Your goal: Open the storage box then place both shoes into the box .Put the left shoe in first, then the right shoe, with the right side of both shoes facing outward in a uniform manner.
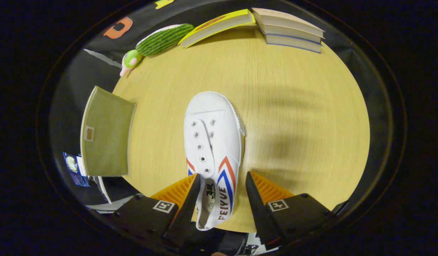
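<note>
A white canvas shoe [213,142] with red and blue stripes points its toe away from me over the round wooden table [293,106]. Its heel end lies between my fingers. My gripper [222,175] is shut on the shoe's heel part, one finger on each side. The shoe looks sharp while the table under it is blurred, and its heel hangs past the table's near edge. An olive-green storage box [105,137] stands to the left of the shoe at the table's left edge, and I cannot tell whether its lid is open.
Beyond the shoe, at the table's far side, lie a green striped plush toy [158,41], a yellow book [219,25] and a stack of pale books [288,30]. A soft shadow falls on the wood right of the shoe.
</note>
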{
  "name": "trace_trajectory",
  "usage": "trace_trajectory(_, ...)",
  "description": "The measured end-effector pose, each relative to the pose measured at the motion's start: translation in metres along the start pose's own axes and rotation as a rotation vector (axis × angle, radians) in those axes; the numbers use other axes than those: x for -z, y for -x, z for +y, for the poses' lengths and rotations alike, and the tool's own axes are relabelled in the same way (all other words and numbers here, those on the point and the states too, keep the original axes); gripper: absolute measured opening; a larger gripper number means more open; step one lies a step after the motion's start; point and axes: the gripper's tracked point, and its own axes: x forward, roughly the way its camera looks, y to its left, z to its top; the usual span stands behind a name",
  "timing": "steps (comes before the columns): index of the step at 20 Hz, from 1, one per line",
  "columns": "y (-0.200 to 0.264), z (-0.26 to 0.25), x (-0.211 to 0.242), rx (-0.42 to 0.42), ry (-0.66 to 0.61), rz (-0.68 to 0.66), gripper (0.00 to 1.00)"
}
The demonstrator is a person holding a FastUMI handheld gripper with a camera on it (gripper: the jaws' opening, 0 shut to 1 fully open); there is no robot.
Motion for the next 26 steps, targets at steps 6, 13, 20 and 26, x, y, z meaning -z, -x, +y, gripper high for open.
trace_trajectory(6,-0.002,-0.011,-0.001,-0.033,0.088,0.031,0.38)
trace_trajectory(13,-0.004,-0.013,0.002,0.060,0.214,0.002,0.26)
trace_trajectory(20,-0.005,-0.014,0.003,0.068,0.170,0.046,0.36)
trace_trajectory(26,0.004,-0.001,-0.001,-0.012,-0.036,0.038,0.06)
